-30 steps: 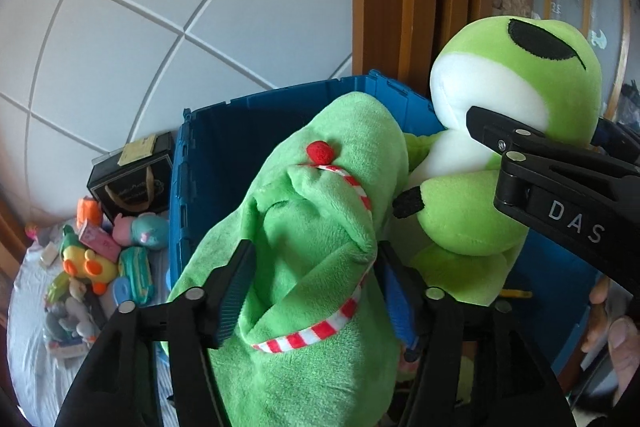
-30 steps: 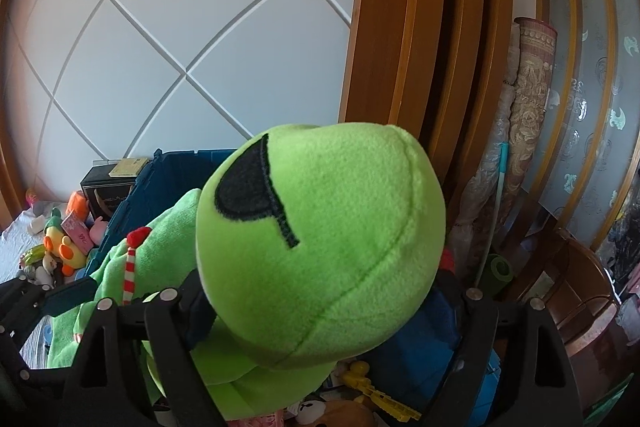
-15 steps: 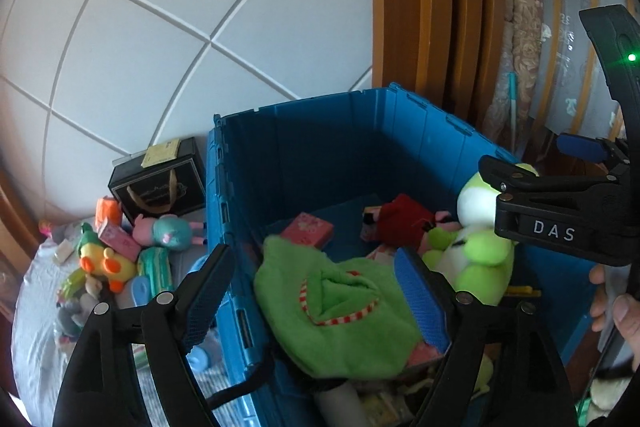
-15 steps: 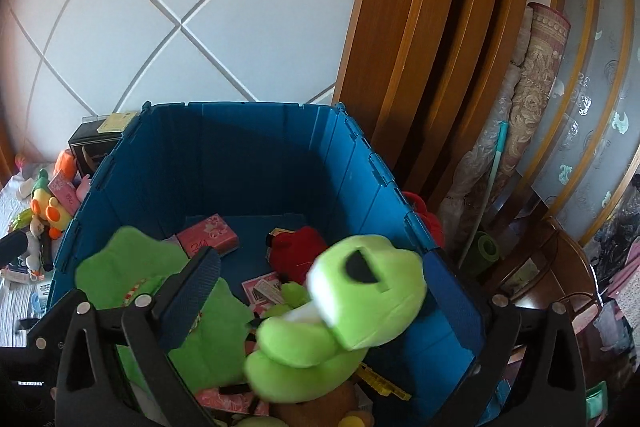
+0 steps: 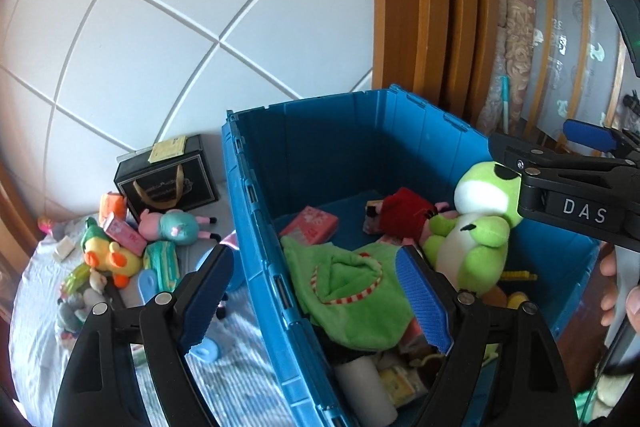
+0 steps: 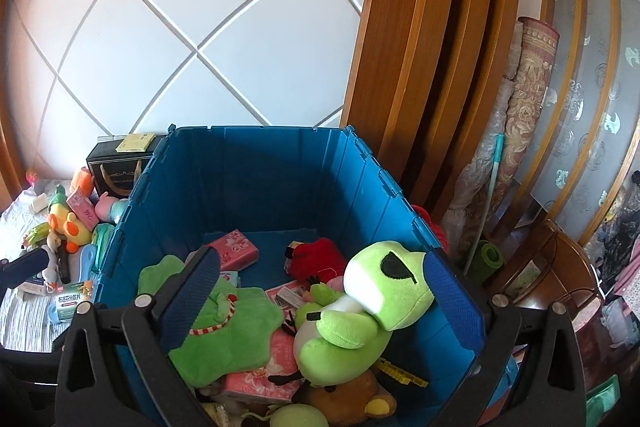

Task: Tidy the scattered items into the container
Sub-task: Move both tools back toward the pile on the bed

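Note:
A blue plastic crate (image 5: 256,195) (image 6: 372,183) holds toys. A flat green plush with red-white trim (image 5: 352,287) (image 6: 224,331) lies inside on the left. A green frog plush (image 5: 476,223) (image 6: 360,311) sits inside on the right. My left gripper (image 5: 316,291) is open and empty above the crate's left wall. My right gripper (image 6: 324,295) is open and empty above the crate; it also shows in the left wrist view (image 5: 568,171). Scattered toys lie on the striped cloth (image 5: 36,291) to the left: a yellow duck (image 5: 104,259) (image 6: 68,223) and a pink pig plush (image 5: 172,227).
A black gift bag (image 5: 168,179) (image 6: 116,171) stands against the white panelled wall behind the loose toys. In the crate lie pink boxes (image 6: 236,247), a red plush (image 6: 316,259) and a brown bear (image 6: 348,399). Wooden frame (image 6: 424,59) and rolled mats (image 6: 524,99) stand at the right.
Both grippers opened and let go of their plush toys, which dropped into the crate. Both grippers have risen and pulled back from the crate.

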Demonstrator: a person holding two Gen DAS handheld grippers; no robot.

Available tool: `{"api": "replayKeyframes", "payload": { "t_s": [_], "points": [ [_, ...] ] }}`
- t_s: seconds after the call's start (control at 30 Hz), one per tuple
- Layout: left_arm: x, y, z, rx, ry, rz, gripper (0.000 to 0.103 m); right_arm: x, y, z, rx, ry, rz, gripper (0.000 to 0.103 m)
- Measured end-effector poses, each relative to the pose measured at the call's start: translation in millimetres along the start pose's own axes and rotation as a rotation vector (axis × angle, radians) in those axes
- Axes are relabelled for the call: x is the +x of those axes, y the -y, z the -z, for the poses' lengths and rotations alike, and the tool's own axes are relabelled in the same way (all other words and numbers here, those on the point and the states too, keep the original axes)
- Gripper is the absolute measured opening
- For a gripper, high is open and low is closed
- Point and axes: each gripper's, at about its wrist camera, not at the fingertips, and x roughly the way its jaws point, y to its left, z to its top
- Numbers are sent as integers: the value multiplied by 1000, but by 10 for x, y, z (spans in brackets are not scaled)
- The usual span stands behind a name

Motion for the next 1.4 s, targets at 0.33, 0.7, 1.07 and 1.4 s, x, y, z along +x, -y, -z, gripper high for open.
{"api": "replayKeyframes", "payload": {
  "t_s": [0.33,0.7,1.07,1.4],
  "points": [
    [-142,-121,149,4,8,26,84,-231,-135,124,22,9,15,103],
    [-369,-864,425,-19,19,11,87,-560,-952,151,24,56,-23,103],
    [-539,-2364,1162,-100,-19,-64,88,-785,-2418,323,30,98,-157,103],
    [-374,-3528,1872,-252,-120,-212,88,-218,-3621,738,-94,-68,-347,103]
  ]
}}
